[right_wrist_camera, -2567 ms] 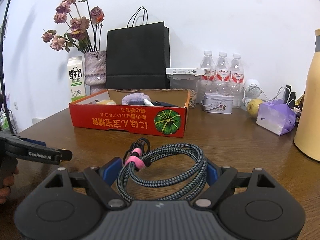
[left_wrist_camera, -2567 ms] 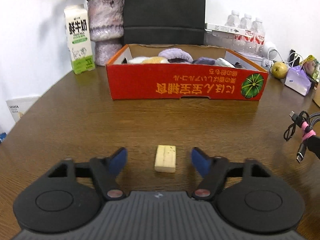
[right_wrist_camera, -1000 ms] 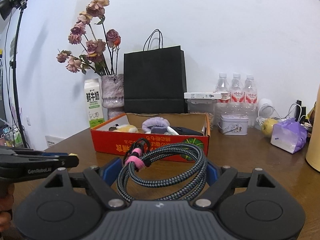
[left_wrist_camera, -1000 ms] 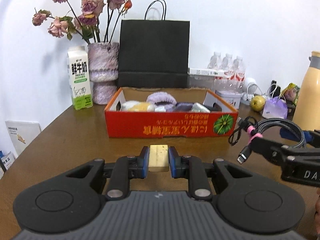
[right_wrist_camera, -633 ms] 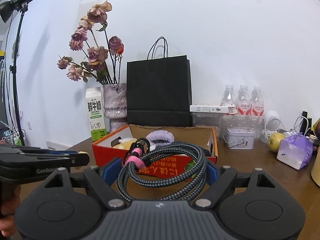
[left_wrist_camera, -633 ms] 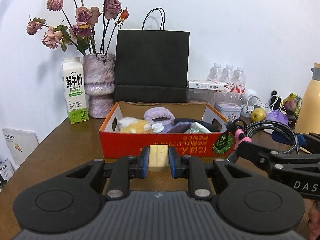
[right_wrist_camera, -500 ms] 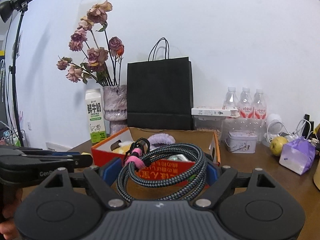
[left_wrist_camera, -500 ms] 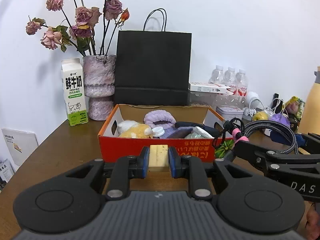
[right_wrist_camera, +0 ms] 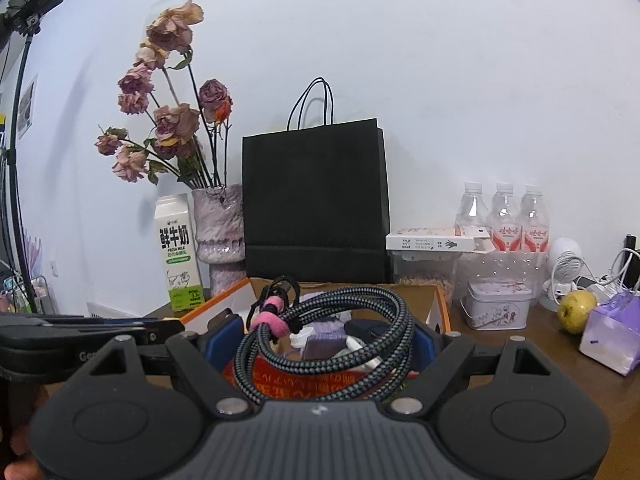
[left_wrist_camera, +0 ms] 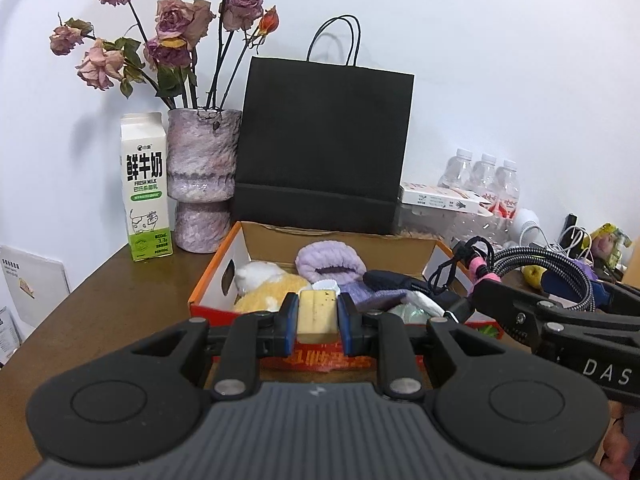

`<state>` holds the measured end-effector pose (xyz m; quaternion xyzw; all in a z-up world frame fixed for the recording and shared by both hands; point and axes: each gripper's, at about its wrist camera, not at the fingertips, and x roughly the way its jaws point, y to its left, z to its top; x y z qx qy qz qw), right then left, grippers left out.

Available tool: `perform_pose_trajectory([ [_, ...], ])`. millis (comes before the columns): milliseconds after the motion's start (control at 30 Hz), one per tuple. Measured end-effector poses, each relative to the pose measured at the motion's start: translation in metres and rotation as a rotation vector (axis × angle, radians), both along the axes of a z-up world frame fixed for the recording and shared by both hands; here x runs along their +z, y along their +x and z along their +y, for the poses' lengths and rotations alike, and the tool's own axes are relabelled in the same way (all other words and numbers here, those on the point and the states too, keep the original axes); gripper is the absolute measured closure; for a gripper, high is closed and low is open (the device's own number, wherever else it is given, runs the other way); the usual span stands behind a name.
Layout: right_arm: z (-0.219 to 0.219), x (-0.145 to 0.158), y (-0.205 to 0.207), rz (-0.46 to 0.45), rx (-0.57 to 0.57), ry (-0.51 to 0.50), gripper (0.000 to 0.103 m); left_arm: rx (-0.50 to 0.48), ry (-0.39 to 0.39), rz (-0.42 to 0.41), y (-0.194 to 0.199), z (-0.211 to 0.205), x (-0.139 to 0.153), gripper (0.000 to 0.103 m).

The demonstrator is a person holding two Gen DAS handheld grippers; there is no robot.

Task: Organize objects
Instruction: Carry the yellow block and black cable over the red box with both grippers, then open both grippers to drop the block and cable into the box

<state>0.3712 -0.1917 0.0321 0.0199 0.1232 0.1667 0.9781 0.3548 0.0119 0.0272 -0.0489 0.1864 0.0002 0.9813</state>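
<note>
A brown wooden table [left_wrist_camera: 100,292] stands against a white wall. The left gripper [left_wrist_camera: 318,316] clamps a yellow block [left_wrist_camera: 318,314] above the red box's [left_wrist_camera: 208,284] near rim. The right gripper [right_wrist_camera: 326,340] holds a coiled cable [right_wrist_camera: 360,344] over that box.

A pale yellow block [left_wrist_camera: 318,315] is seen between blue pads [left_wrist_camera: 289,322]. The cable [right_wrist_camera: 332,336] is braided in black and grey, with a pink tie [right_wrist_camera: 272,322]. The box [left_wrist_camera: 208,280] is red with an orange rim. A lilac band [left_wrist_camera: 330,260], black bag [left_wrist_camera: 324,148], white-and-green carton [left_wrist_camera: 145,186] and mottled purple vase [left_wrist_camera: 202,172] are shown.
</note>
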Motion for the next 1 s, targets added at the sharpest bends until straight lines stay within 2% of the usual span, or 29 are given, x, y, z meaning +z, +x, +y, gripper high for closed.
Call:
perform_pose_trajectory([
  [667, 0.012, -0.004, 0.078, -0.007, -0.008, -0.027, 0.020, 0.005, -0.002, -0.022, 0.078, 0.000, 0.002, 0.082],
  [1000, 0.021, -0.008, 0.111, 0.000, -0.015, -0.040, 0.020, 0.024, 0.022, -0.013, 0.110, 0.001, -0.002, 0.082],
])
